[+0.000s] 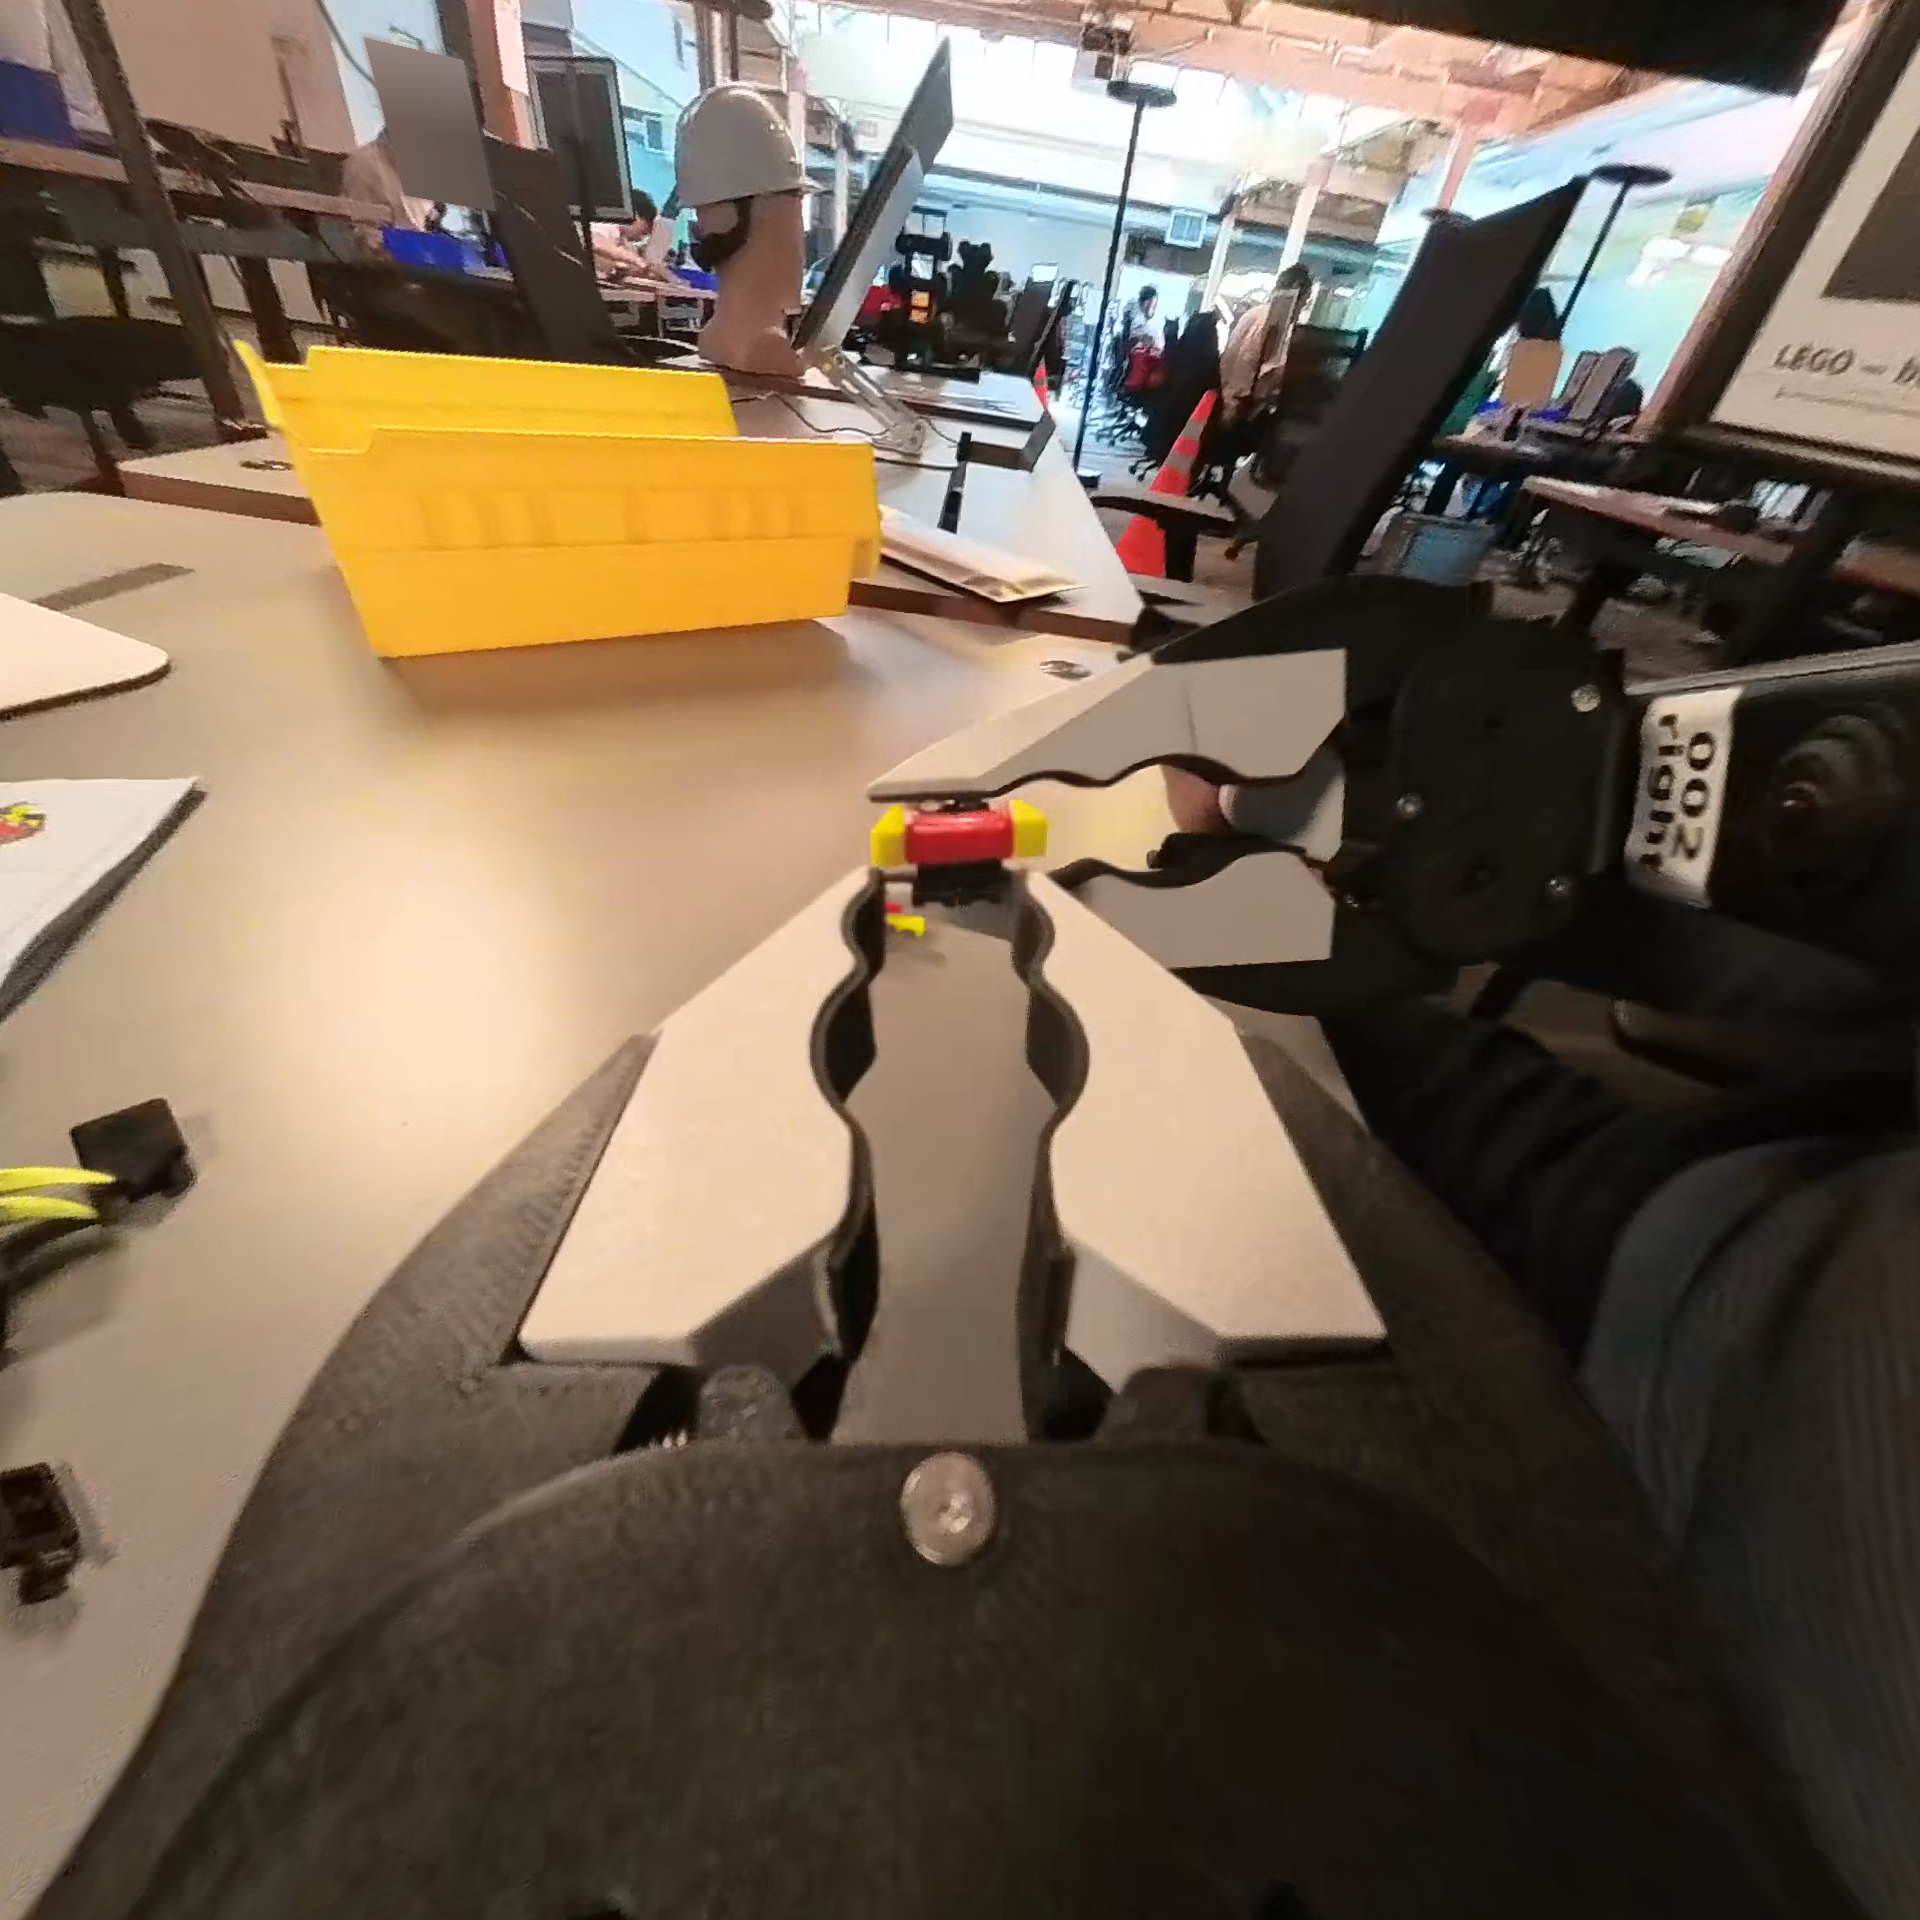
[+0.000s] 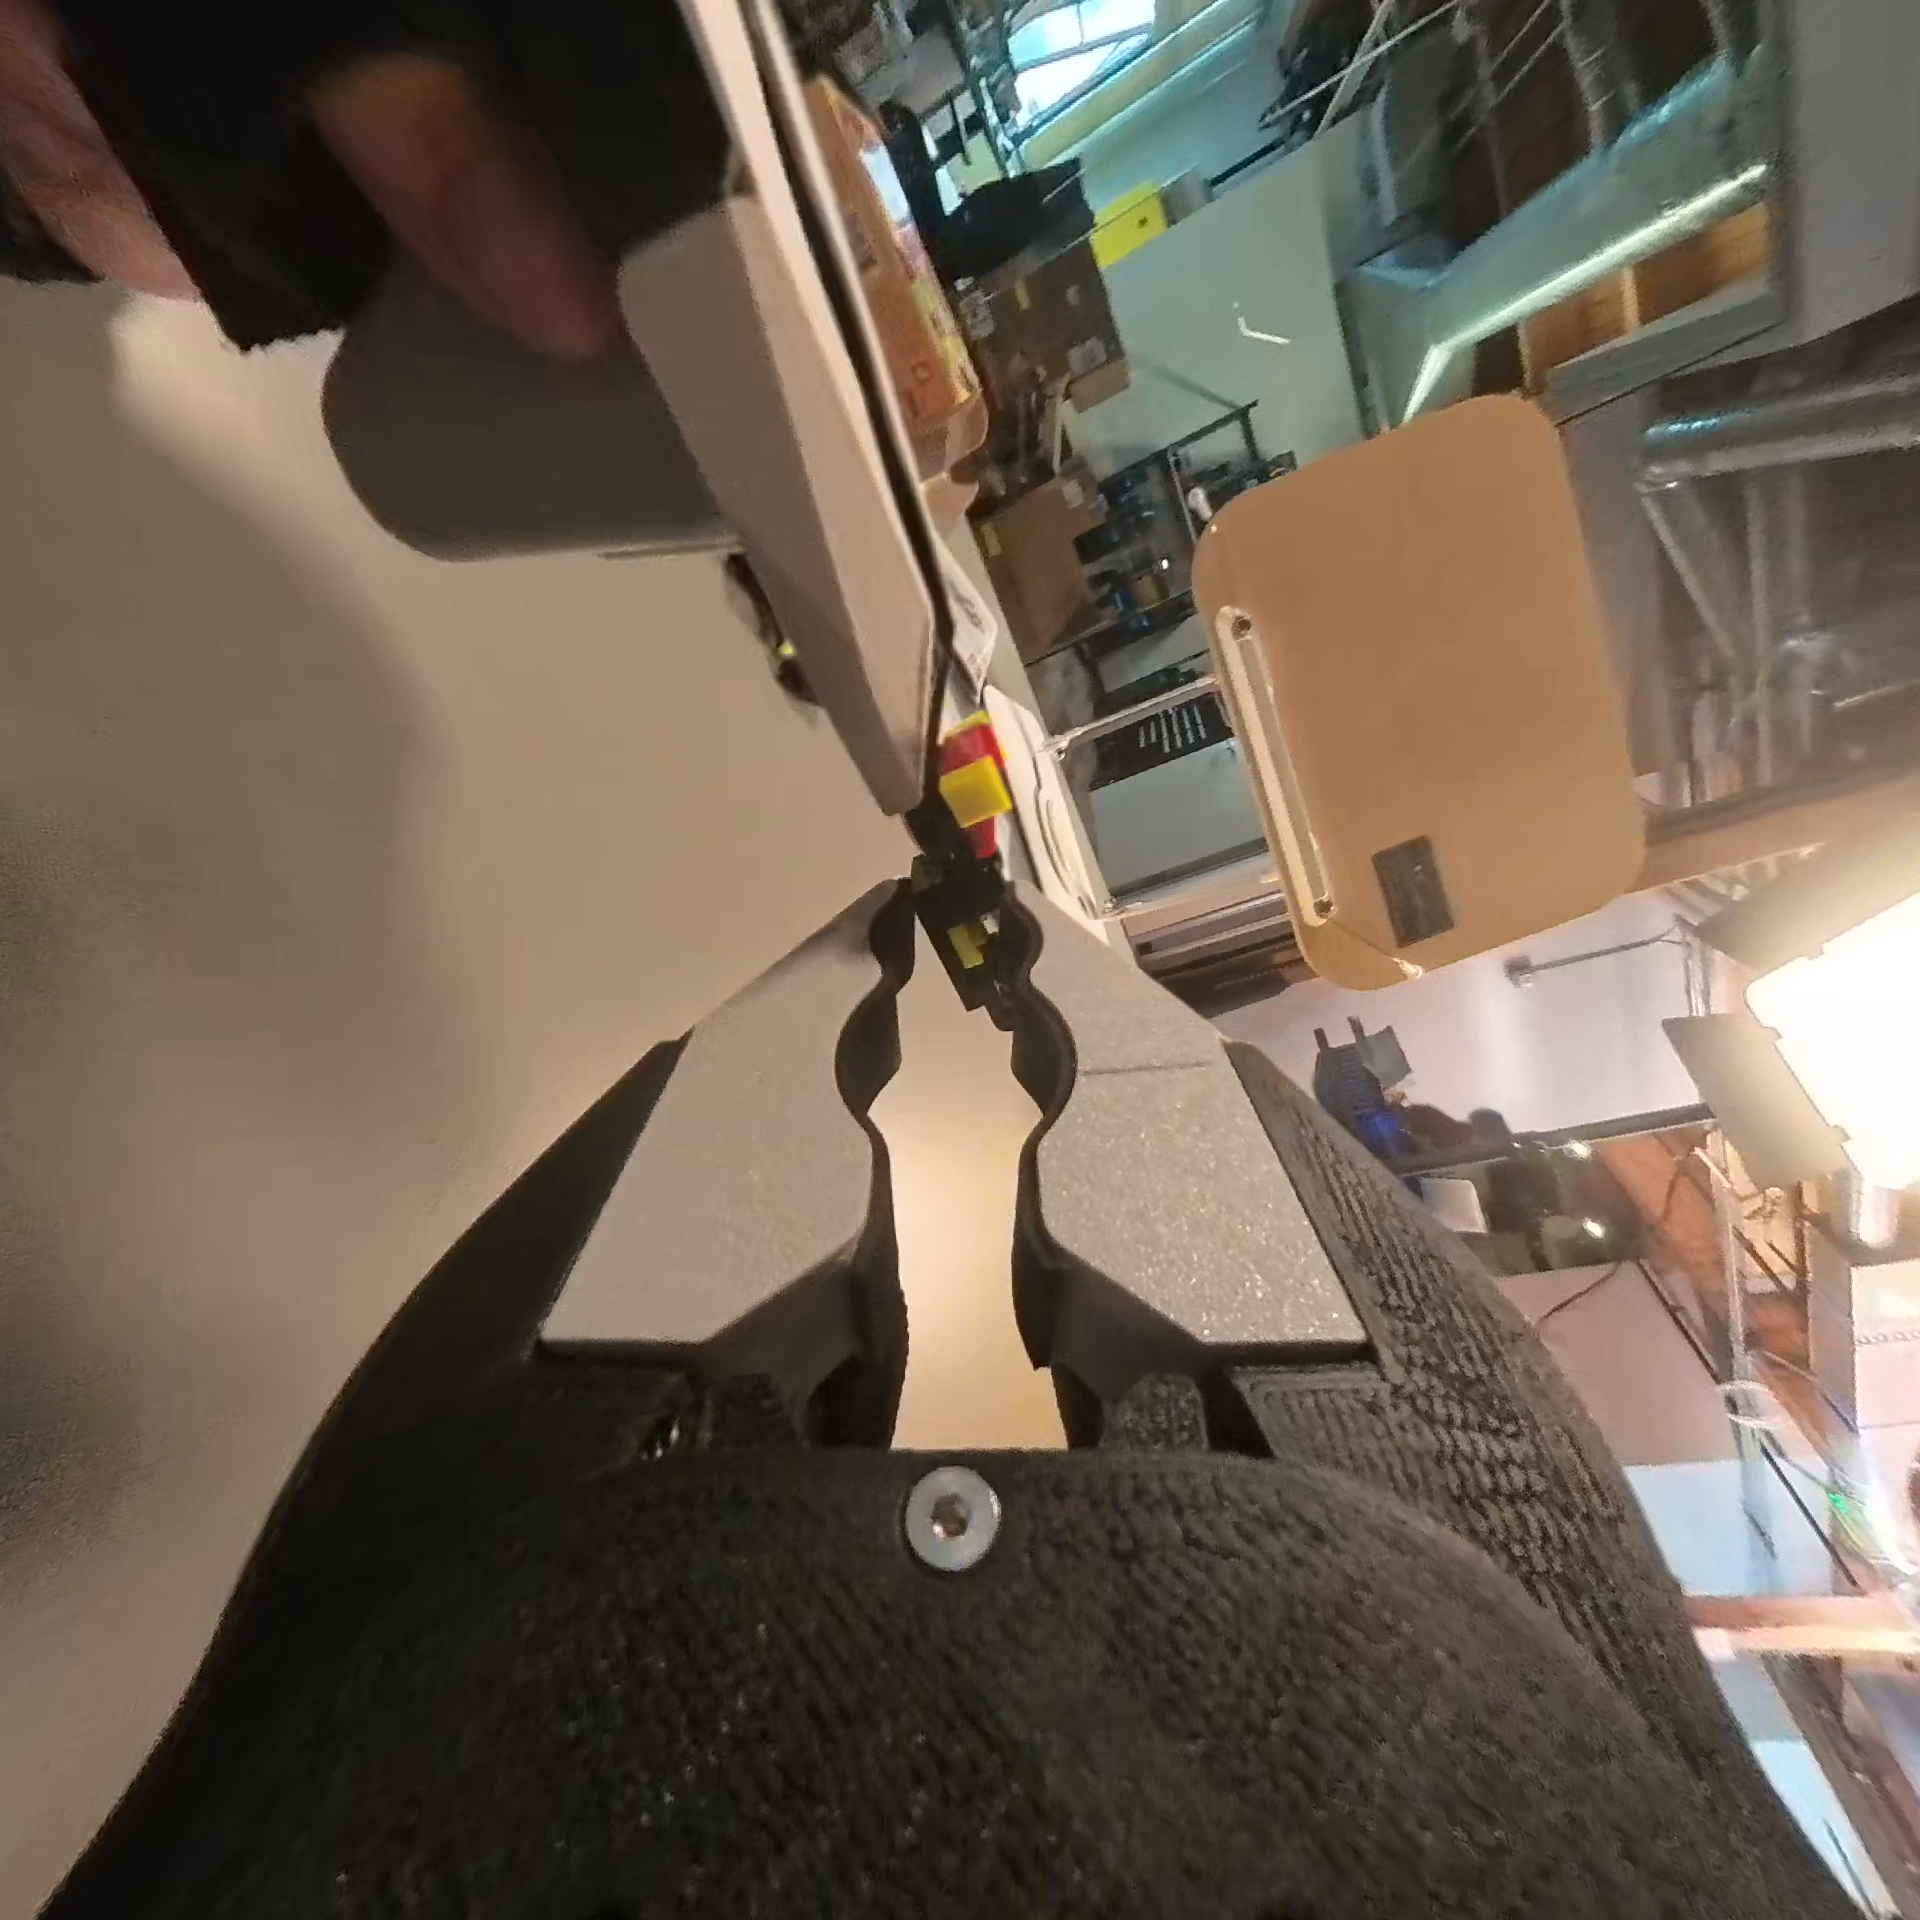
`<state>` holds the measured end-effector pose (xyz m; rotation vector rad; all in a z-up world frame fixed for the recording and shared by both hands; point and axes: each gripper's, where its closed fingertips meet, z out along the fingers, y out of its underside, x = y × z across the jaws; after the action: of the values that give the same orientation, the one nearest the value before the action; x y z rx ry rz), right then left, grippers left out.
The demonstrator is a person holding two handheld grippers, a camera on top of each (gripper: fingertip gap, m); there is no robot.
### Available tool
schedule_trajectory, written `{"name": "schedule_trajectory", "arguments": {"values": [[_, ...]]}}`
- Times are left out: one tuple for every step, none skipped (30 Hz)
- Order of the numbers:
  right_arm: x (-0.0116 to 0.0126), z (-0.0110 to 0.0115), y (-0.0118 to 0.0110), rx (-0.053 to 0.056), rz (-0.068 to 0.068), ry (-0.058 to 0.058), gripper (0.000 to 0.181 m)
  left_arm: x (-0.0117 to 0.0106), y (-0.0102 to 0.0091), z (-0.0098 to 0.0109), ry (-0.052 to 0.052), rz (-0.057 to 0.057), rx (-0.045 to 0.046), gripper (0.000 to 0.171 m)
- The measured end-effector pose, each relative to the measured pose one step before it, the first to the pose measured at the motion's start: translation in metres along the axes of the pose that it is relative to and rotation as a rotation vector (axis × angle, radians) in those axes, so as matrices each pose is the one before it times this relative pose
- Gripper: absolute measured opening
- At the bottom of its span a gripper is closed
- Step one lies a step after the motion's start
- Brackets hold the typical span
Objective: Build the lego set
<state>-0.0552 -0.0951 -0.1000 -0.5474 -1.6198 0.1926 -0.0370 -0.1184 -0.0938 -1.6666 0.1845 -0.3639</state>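
A small lego assembly has a red brick between yellow bricks on top and black parts below. It is held above the table. My left gripper is shut on its black lower part. My right gripper comes in from the right, turned on its side. Its upper finger lies on the red brick and its lower finger sits under the assembly. In the right wrist view my right gripper is closed on a black and yellow part. The red and yellow bricks sit against the left gripper's finger.
Yellow bins stand at the back of the grey table. A booklet, loose black pieces, neon yellow pieces and a white mat lie at the left. A person's leg is at the right.
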Motion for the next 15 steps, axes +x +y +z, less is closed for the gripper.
{"name": "schedule_trajectory", "arguments": {"values": [[0.00128,0.00025,-0.00136,0.0038,0.0019,0.0066,0.014,0.00025,-0.00047,-0.00053,0.0068,-0.0087,0.00484,0.018],[0.00037,0.00055,-0.00033,-0.0018,0.0042,0.0005,0.014,0.00086,-0.00019,-0.00020,0.0069,-0.0014,0.00133,0.015],[0.00019,0.00058,-0.00013,-0.0009,0.0042,-0.0011,0.014,-0.00059,0.00005,0.00005,-0.0052,0.0007,-0.00021,0.015],[0.00002,0.00036,0.00004,0.0004,0.0024,-0.0010,0.014,-0.00032,-0.00007,-0.00002,-0.0040,0.0016,0.00086,0.015],[-0.00002,0.00019,0.00001,-0.0001,0.0010,-0.0006,0.014,-0.00014,-0.00011,-0.00001,-0.0023,0.0007,0.00030,0.015],[-0.00012,0.00018,0.00027,-0.0018,0.0000,-0.0013,0.014,-0.00026,0.00018,0.00017,-0.0015,-0.0007,-0.00156,0.015],[-0.00023,0.00020,0.00049,-0.0021,0.0004,-0.0025,0.014,-0.00027,0.00044,0.00031,-0.0002,-0.0025,-0.00391,0.015],[-0.00021,0.00006,0.00022,0.0034,0.0080,-0.0056,0.014,-0.00024,0.00027,0.00023,0.0008,-0.0031,-0.00279,0.015],[-0.00003,-0.00082,0.00030,0.0084,0.0205,-0.0120,0.015,-0.00150,-0.00001,-0.00004,-0.0080,-0.0051,0.00007,0.015],[0.00292,-0.00161,0.00315,-0.0042,0.0406,-0.0061,0.018,-0.00308,-0.00055,-0.00063,-0.0160,-0.0050,0.00327,0.015],[0.00470,-0.00193,0.00799,-0.0290,0.0658,-0.0071,0.021,-0.00335,-0.00052,-0.00109,-0.0151,-0.0016,0.00316,0.015],[0.00383,-0.00183,0.01182,-0.0477,0.0956,-0.0224,0.023,-0.00391,-0.00058,-0.00141,-0.0184,0.0026,0.00242,0.015],[0.00131,-0.00195,0.01402,-0.0589,0.1227,-0.0412,0.027,-0.00419,-0.00052,-0.00138,-0.0209,0.0053,0.00153,0.015],[-0.00195,-0.00188,0.01437,-0.0621,0.1453,-0.0579,0.028,-0.00370,-0.00072,-0.00122,-0.0203,0.0064,0.00421,0.015],[-0.00624,-0.00140,0.01320,-0.0586,0.1556,-0.0784,0.031,-0.00216,-0.00063,-0.00069,-0.0117,0.0052,0.00426,0.016]]}}
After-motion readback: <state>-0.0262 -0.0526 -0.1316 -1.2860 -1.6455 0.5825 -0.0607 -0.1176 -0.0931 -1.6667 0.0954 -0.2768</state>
